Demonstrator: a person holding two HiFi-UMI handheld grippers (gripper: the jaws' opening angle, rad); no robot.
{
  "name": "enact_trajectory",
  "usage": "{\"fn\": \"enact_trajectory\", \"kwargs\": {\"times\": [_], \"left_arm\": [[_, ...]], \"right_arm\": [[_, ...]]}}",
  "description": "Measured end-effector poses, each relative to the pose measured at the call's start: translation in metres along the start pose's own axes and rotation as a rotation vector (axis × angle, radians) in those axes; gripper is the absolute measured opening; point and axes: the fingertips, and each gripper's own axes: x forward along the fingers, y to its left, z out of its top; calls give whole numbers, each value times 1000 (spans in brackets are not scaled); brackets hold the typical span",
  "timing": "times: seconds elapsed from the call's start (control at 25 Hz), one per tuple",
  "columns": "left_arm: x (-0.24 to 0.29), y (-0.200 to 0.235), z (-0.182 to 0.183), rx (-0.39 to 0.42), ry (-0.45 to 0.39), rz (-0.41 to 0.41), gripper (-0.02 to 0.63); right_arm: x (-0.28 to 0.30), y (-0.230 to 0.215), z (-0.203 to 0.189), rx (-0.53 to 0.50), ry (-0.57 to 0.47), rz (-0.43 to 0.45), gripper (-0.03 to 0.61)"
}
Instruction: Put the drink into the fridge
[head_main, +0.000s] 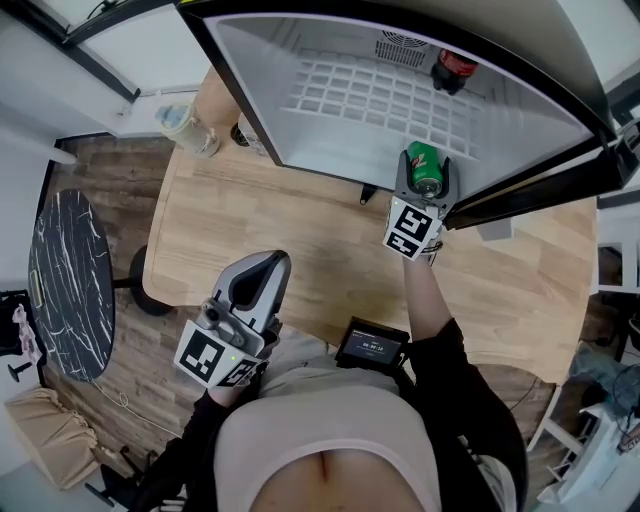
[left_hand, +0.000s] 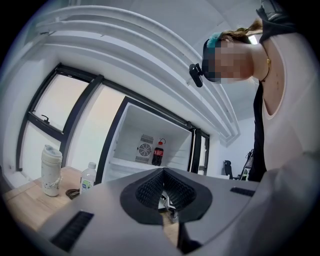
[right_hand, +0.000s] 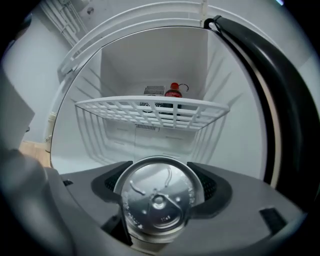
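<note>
Two jaws of the right gripper (head_main: 426, 175) were clamped on the green can (right_hand: 159, 200), held at the mouth of the open fridge (head_main: 262, 70). Ahead of it ran the white wire shelf (head_main: 372, 95), with a red-capped cola bottle (head_main: 452, 68) standing at the back by the vent. The left gripper (head_main: 266, 264) hung over the near edge of the wooden table (head_main: 300, 235), jaws closed on nothing. A pale tumbler (head_main: 188, 126) and a water bottle (left_hand: 88, 177) stood left of the fridge. A small screen device (head_main: 371, 347) sat close to the person's torso.
</note>
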Motion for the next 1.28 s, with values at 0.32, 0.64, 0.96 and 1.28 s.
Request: {"fn": "enact_trajectory", "kwargs": {"times": [0.32, 0.64, 0.96, 1.28], "left_arm": [[-4, 4, 2, 2, 0, 15, 5], [-6, 10, 0, -1, 2, 22, 5], [-6, 12, 2, -3, 6, 10, 5], [5, 16, 3, -12, -8, -31, 5]], "right_arm": [[29, 10, -24, -44, 183, 22, 356], [40, 13, -36, -111, 307, -11, 356], [40, 24, -45, -131, 402, 77, 357], [23, 7, -32, -28, 327, 49, 357]]}}
